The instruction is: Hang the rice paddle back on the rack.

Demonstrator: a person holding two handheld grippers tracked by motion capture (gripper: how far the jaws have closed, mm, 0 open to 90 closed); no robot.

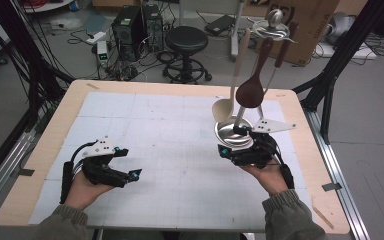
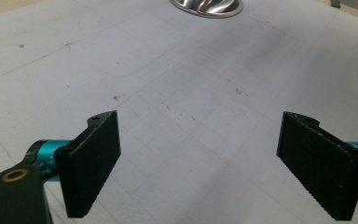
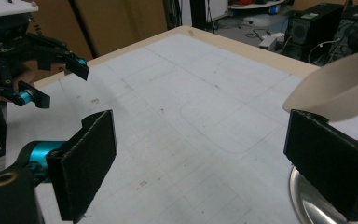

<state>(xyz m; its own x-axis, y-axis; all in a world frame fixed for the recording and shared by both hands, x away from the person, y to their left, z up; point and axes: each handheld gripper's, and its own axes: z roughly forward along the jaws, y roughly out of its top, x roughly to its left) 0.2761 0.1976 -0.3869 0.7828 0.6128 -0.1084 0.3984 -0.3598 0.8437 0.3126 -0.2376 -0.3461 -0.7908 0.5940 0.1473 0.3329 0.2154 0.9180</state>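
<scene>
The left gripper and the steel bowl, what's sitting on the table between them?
Nothing: in the left gripper view the open left gripper faces the steel bowl across bare, scuffed white gridded mat. The high view shows the same empty stretch.

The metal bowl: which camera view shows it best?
The high view: the whole metal bowl is visible beside the right hand-held gripper. The left gripper view shows only its near edge; the right gripper view, a rim part.

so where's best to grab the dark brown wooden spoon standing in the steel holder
Probably the dark spoon by its bare handle above the bowl: it leans up and back, clear of the steel holder. Bring the open right gripper in from the front.
</scene>
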